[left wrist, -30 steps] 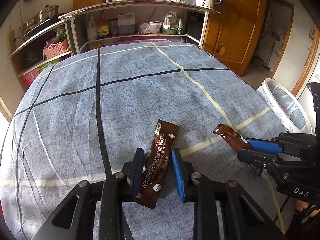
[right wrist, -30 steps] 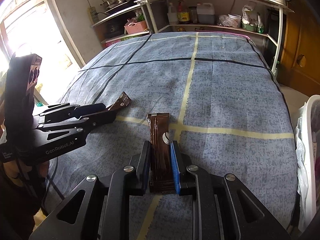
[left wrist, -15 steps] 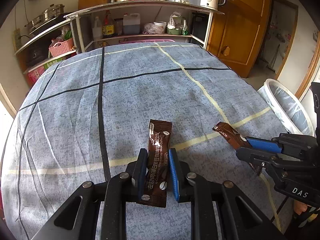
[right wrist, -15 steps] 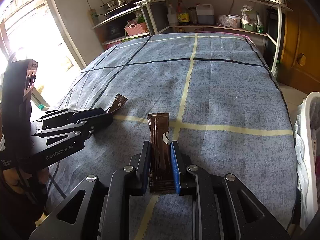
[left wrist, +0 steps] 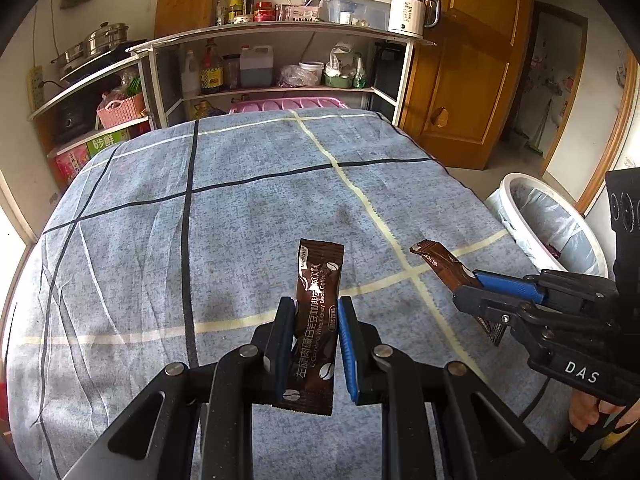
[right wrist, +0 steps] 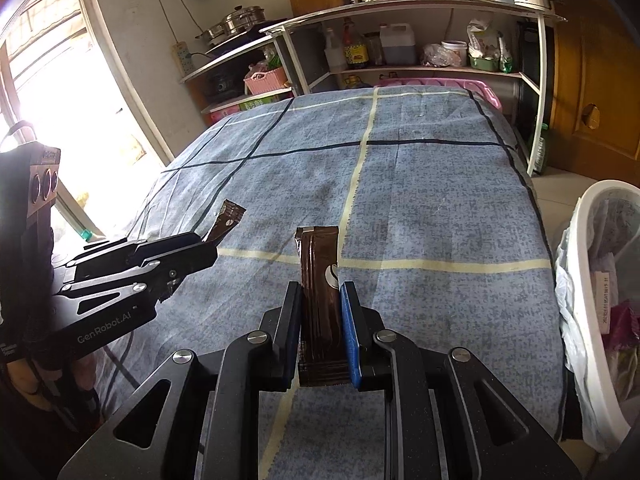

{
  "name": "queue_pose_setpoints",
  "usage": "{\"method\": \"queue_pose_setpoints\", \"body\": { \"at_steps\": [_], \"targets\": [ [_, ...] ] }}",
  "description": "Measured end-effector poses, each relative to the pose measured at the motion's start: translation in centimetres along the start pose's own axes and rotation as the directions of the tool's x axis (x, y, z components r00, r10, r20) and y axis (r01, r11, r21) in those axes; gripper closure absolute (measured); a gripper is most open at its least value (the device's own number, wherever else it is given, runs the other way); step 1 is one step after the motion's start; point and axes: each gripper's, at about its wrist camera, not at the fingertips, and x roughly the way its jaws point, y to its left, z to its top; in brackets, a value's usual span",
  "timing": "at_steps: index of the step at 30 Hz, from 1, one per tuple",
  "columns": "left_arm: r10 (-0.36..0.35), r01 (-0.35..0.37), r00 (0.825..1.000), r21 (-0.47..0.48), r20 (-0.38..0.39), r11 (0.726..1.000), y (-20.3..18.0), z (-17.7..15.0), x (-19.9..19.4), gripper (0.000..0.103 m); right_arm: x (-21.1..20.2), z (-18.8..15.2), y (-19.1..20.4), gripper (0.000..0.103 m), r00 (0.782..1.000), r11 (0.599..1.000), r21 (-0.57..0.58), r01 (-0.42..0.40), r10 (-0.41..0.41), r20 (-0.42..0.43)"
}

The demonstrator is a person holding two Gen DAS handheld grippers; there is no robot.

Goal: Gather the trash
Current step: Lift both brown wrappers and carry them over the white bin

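My left gripper (left wrist: pixel 316 306) is shut on a brown coffee sachet (left wrist: pixel 318 280) with white print, held clear above the blue checked tablecloth (left wrist: pixel 240 208). My right gripper (right wrist: pixel 320 292) is shut on a second brown sachet (right wrist: pixel 320 264), also lifted off the cloth. In the left wrist view the right gripper (left wrist: pixel 476 282) shows at the right edge with its sachet (left wrist: pixel 440 260) sticking out. In the right wrist view the left gripper (right wrist: pixel 208 246) shows at the left with its sachet tip (right wrist: pixel 228 220). A white bin (left wrist: pixel 548 224) lined with a plastic bag stands on the floor beside the table.
The white bin (right wrist: pixel 592 320) holds some wrappers and stands at the table's right side. Shelves (left wrist: pixel 280 64) with bottles, pots and a kettle stand behind the table. A wooden door (left wrist: pixel 460 72) is at the back right. A bright window (right wrist: pixel 60 120) is on the left.
The left gripper closed onto its sachet and lifted it off the cloth. Both grippers have risen a little with their sachets; the table looks farther below.
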Motion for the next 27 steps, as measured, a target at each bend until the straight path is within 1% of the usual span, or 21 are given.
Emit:
{"method": "queue_pose_setpoints", "body": {
  "at_steps": [6,12,20,27],
  "targets": [
    [-0.029,0.028,0.999,0.033,0.036,0.999,-2.8,0.5,-1.1,0.081,-2.3,-0.2,-1.4,0.083,0.999,0.999,0.037,0.005,-0.007,0.041],
    [-0.067,0.061,0.995,0.073,0.074,0.995,-6.3,1.6,-1.8,0.081,-5.8,-0.3,-3.5,0.083,0.994,0.996,0.079,0.036,-0.045,0.103],
    [-0.134,0.123,0.987,0.112,0.094,0.986,-10.9,3.0,-1.6,0.081,-10.1,-0.7,-7.1,0.083,0.981,0.985,0.142,0.095,-0.117,0.155],
    [-0.215,0.199,0.973,0.165,0.085,0.966,-16.4,4.2,-0.4,0.081,-13.9,-1.6,-11.6,0.083,0.959,0.958,0.220,0.182,-0.223,0.178]
  ]
}}
